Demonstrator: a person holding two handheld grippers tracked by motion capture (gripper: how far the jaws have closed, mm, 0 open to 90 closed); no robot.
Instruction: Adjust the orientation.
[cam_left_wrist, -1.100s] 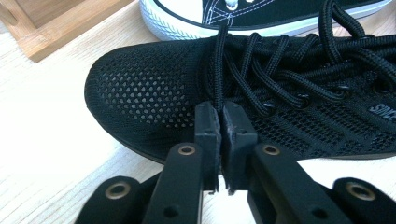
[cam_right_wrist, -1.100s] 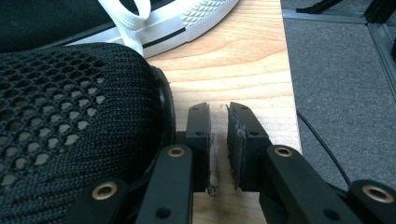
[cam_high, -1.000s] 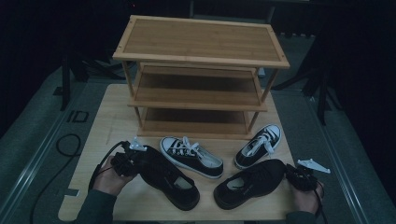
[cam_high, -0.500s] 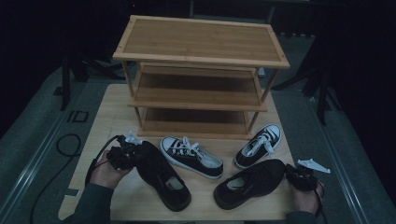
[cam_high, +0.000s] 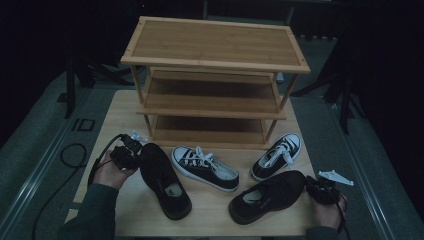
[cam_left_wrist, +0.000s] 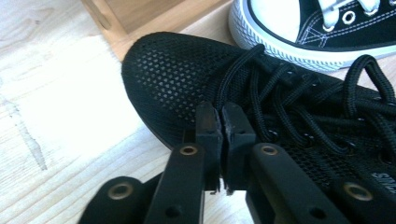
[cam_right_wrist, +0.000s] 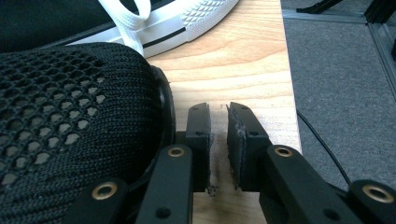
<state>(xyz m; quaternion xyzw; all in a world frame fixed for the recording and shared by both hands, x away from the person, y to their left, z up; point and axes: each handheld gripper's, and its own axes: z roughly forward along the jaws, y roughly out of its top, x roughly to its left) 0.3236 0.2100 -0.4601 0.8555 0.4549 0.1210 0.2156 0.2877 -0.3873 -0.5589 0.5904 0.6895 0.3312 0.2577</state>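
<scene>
A black mesh shoe (cam_high: 164, 179) lies at the table's front left, its toe toward the rack. My left gripper (cam_high: 128, 152) is at that toe; in the left gripper view its jaws (cam_left_wrist: 221, 117) stand shut against the mesh beside the laces (cam_left_wrist: 280, 100), with nothing between them. A second black mesh shoe (cam_high: 269, 195) lies at the front right. My right gripper (cam_high: 324, 190) sits just right of its toe (cam_right_wrist: 70, 116), low over the wood. Its jaws (cam_right_wrist: 218, 122) are nearly together, with only a narrow slit and nothing in it.
A three-shelf bamboo rack (cam_high: 215, 75) stands at the back of the table (cam_high: 117, 117). Two black-and-white canvas sneakers (cam_high: 204, 167) (cam_high: 277, 155) lie in front of it between the black shoes. The table's right edge (cam_right_wrist: 287, 84) is close to my right gripper.
The left gripper has moved away toward the rack, and the left black shoe has swung with it to lie more lengthwise. The right gripper and its shoe have stayed put.
</scene>
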